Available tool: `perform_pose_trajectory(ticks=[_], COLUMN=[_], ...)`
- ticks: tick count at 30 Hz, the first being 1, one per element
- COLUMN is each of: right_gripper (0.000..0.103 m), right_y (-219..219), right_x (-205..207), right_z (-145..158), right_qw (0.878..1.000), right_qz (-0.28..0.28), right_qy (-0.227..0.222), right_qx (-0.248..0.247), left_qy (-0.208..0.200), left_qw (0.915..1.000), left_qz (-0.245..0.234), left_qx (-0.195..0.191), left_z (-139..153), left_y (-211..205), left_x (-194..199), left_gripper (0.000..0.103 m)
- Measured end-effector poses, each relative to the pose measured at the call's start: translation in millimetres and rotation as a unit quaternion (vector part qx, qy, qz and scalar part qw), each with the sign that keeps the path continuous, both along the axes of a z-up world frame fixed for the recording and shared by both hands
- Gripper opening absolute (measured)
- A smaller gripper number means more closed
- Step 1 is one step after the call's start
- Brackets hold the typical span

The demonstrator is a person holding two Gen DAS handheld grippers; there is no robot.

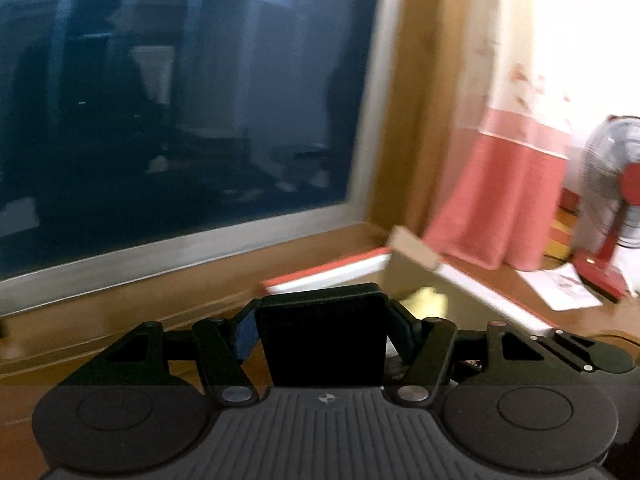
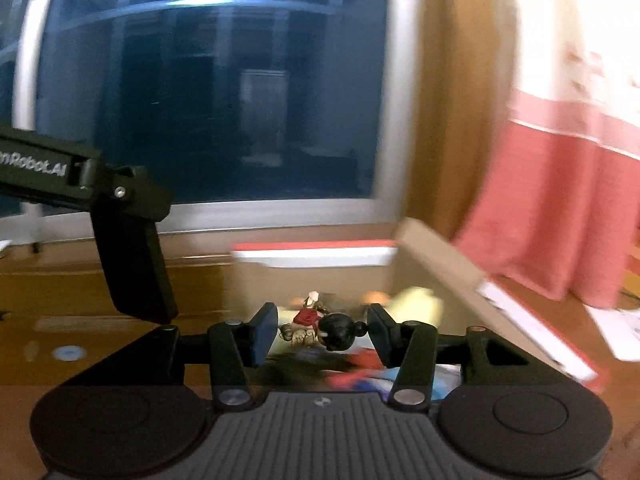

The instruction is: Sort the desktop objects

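My left gripper [image 1: 323, 320] is shut on a flat black rectangular slab [image 1: 324, 344], which it holds upright above the wooden desk. Seen from the right wrist view, that slab [image 2: 136, 268] hangs at the left, beside an open cardboard box with a red and white rim [image 2: 316, 254]. My right gripper [image 2: 323, 330] stands open over the box. Below and between its fingers lie a small black-headed toy figure [image 2: 338, 336] and a red and white figure [image 2: 307, 315]. A blurred yellow item [image 2: 416, 304] lies deeper in the box. In the left wrist view the box's rim [image 1: 332, 272] shows behind the slab.
A large dark window [image 1: 180, 120] fills the back wall. A pink curtain [image 1: 500, 200] hangs at the right, with a red fan [image 1: 612, 184] and a sheet of paper [image 1: 560, 284] beyond the box. A small white disc [image 2: 69, 353] lies on the desk at the left.
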State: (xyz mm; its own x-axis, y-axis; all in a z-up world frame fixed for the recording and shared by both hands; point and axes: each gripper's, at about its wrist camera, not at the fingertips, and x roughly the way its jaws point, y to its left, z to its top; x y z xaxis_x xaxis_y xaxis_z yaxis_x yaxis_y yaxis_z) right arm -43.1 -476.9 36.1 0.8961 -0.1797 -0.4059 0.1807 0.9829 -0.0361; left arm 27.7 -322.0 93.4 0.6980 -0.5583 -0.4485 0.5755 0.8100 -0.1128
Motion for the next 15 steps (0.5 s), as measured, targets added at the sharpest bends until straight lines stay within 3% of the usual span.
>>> perform_pose_trajectory(ticks=[6, 15], right_gripper=[0.052, 0.052], right_y=[-64.9, -94.6], right_x=[-20.3, -9.9], right_z=[-4.8, -15.4], right_qw=[0.999, 0.998], right_qz=[-0.053, -0.059], right_qy=[0.002, 0.014], right_qx=[0.006, 0.008], left_qy=[0.004, 0.02], left_qw=[0.9989, 0.998], left_qz=[-0.047, -0.058], left_qx=[0.001, 0.013], left_z=[-11.5, -30.9], left_y=[-60.1, -92.1], left_x=[1.7, 30.7], left_gripper=[0.064, 0.064])
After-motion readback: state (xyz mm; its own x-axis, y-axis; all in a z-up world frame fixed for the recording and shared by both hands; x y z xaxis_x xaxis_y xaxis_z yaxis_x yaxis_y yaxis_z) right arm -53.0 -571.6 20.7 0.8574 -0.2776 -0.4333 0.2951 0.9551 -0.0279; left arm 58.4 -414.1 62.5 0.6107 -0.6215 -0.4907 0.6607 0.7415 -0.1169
